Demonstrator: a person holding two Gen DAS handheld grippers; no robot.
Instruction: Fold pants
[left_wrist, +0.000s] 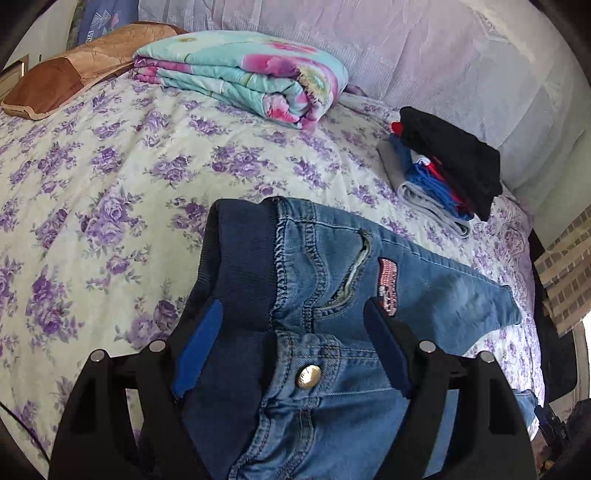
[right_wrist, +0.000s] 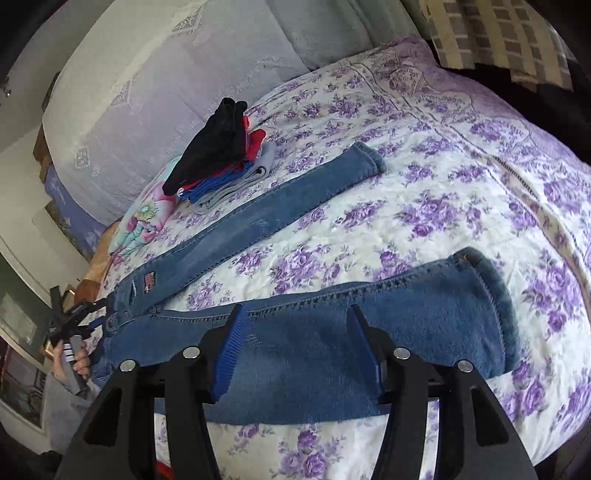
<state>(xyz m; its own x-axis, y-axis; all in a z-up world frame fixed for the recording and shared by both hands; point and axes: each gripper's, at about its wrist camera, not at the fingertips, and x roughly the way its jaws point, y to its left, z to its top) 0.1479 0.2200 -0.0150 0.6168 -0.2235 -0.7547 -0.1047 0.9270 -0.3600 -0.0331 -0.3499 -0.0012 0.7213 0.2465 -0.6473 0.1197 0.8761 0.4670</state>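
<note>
From the left wrist, my left tongs (left_wrist: 291, 343) stand spread over the waistband of the jeans (left_wrist: 332, 288), pinching nothing; the jeans lie flat on the bed (left_wrist: 110, 177), near a stack of folded clothes (left_wrist: 447, 170). From the right wrist, my right tongs (right_wrist: 297, 354) are spread above the near leg's cuff end, legs splayed apart. I judge the pants laid out and unfolded; next I need to grip one leg and bring it over the other.
</note>
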